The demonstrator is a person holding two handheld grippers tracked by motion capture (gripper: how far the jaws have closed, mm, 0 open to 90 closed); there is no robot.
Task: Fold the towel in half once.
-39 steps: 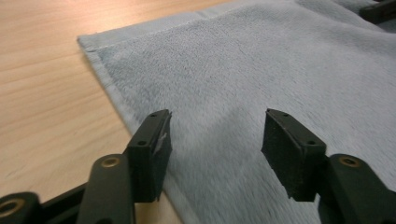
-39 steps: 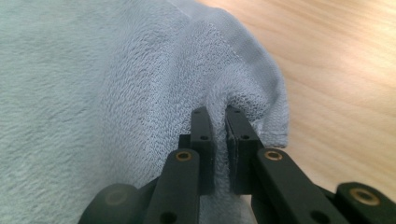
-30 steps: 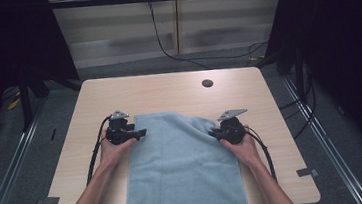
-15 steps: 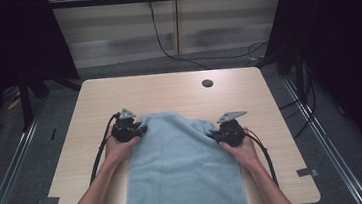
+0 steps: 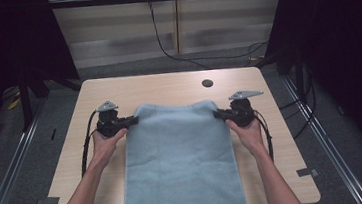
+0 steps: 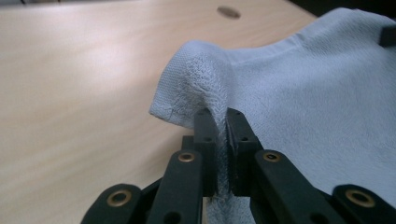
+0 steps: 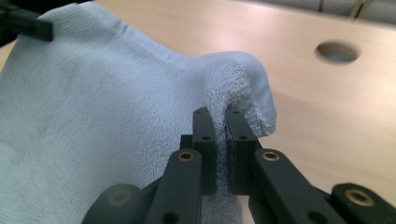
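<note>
A light blue towel (image 5: 181,162) lies lengthwise on the wooden table (image 5: 167,88) and hangs over its near edge. My left gripper (image 5: 134,119) is shut on the towel's far left corner (image 6: 187,88); its jaws have just been closing, and the cloth is pinched between them. At the far right corner (image 7: 247,88) my right gripper (image 5: 216,113) is shut on the cloth too. Both corners are lifted off the table, and the far hem (image 5: 174,105) is stretched between the grippers.
A round cable hole (image 5: 207,83) sits in the table beyond the towel, towards the right. Bare wood lies on both sides of the towel. Cables trail from each gripper towards the person. Dark floor and metal rails surround the table.
The left gripper has closed on the towel's far left corner. Both hands have risen and lifted the far edge of the towel off the table.
</note>
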